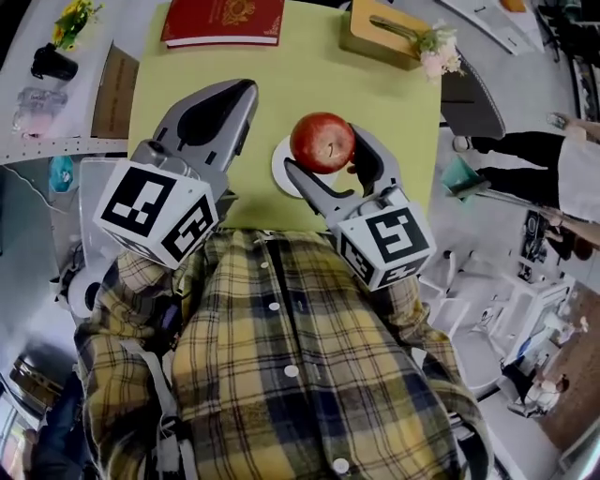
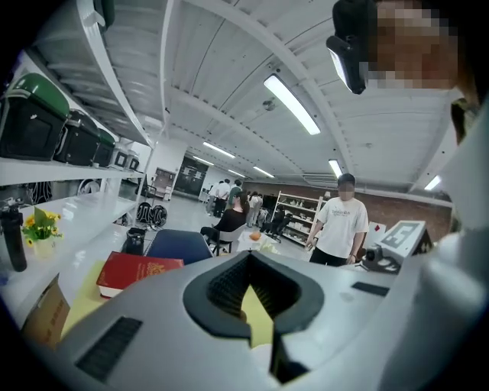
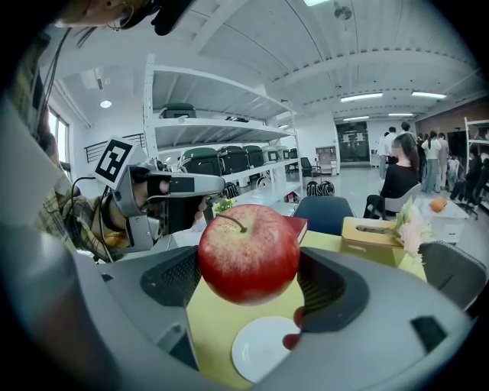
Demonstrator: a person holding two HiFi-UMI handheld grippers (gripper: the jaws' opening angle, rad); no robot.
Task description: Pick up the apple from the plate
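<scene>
Jaws of my right gripper [image 1: 330, 159] are clamped on the red apple [image 1: 322, 141], one pad on each flank, with the stem pointing up and slightly toward my left. The apple is round, so it has no real long axis, and the grip sits across its widest part. In the right gripper view it hangs clear of the small white plate [image 3: 260, 347], which lies directly below on the yellow-green tabletop [image 1: 281, 84] and has nothing on it. I judge the pick to be nearly complete, and what remains is a straight rise away from the plate. My left gripper [image 1: 234, 98] rests beside it with its jaws together and nothing between them. It points across the table toward the red book [image 1: 223, 21] and takes no part in the lift.
</scene>
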